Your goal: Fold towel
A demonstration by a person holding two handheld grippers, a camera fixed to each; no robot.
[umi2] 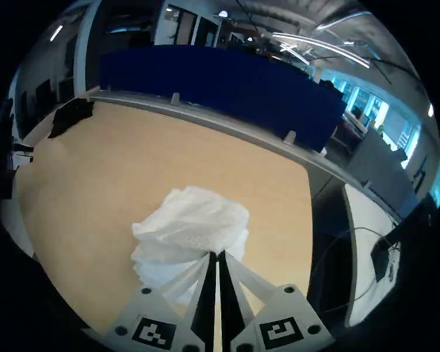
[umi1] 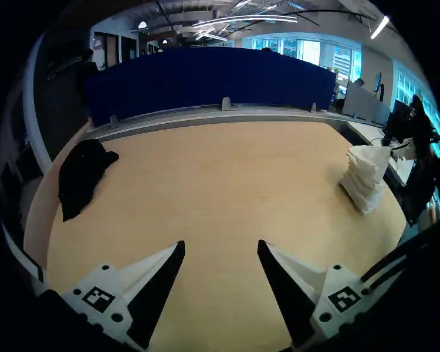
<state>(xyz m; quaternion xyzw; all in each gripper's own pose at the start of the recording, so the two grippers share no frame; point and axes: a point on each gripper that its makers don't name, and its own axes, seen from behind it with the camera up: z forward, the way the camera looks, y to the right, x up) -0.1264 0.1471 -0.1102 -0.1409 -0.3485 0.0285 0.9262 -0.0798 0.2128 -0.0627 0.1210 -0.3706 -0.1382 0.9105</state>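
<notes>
A stack of white towels sits at the right edge of the light wooden table. In the right gripper view the same stack lies directly ahead, its top towel bunched and raised. My right gripper is shut, and its fingertips pinch the near edge of that top towel. My left gripper hangs open over the bare middle of the table, well left of the stack, with nothing between its fingers.
A crumpled black cloth lies at the table's far left corner. A blue divider with a grey rail runs along the back edge. Desks, monitors and cables stand past the table's right edge.
</notes>
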